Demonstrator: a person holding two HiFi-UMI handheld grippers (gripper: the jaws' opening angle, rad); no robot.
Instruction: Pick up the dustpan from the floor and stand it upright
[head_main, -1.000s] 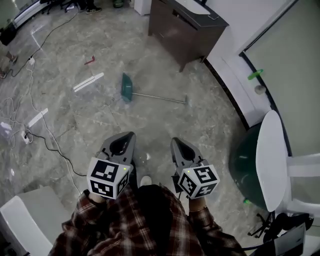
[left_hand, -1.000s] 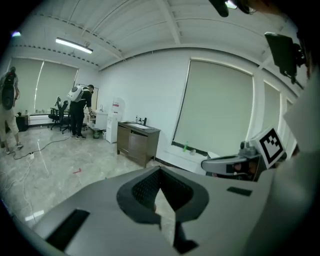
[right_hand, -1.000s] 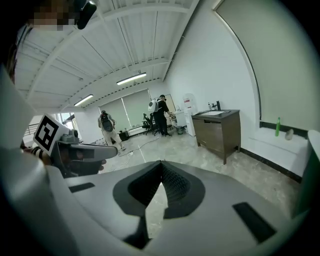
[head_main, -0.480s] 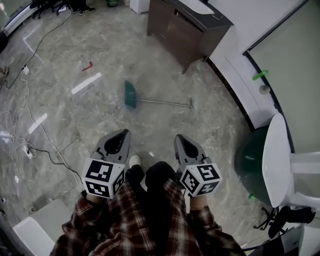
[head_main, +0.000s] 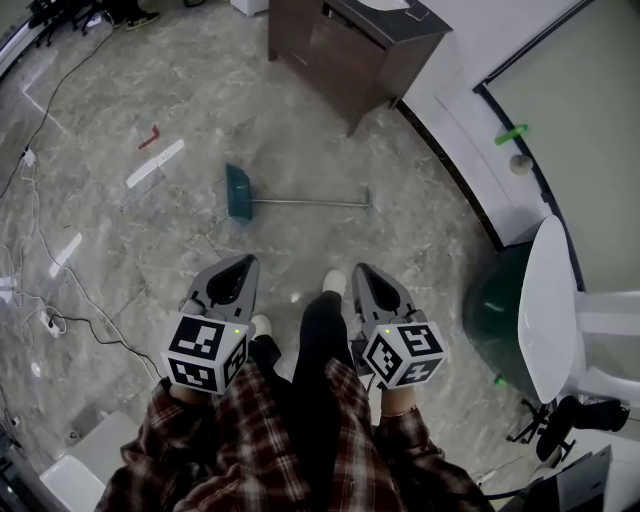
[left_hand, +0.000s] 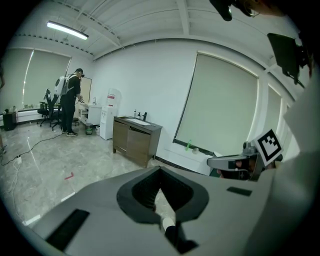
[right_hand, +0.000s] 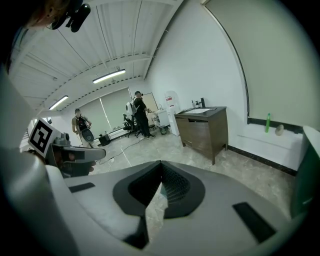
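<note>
The dustpan (head_main: 240, 193) lies flat on the floor (head_main: 300, 110), handle (head_main: 310, 203) pointing right.

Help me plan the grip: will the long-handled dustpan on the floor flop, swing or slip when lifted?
Likely light: the dustpan has a small teal head and a thin handle. The straight metal handle looks stiff, so probably no flop. Gripped far from the head, it may tip head-end down.

Brown cabinet (head_main: 340, 45), floor cables (head_main: 48, 321) — perhaps a red clip (head_main: 150, 137).
</note>
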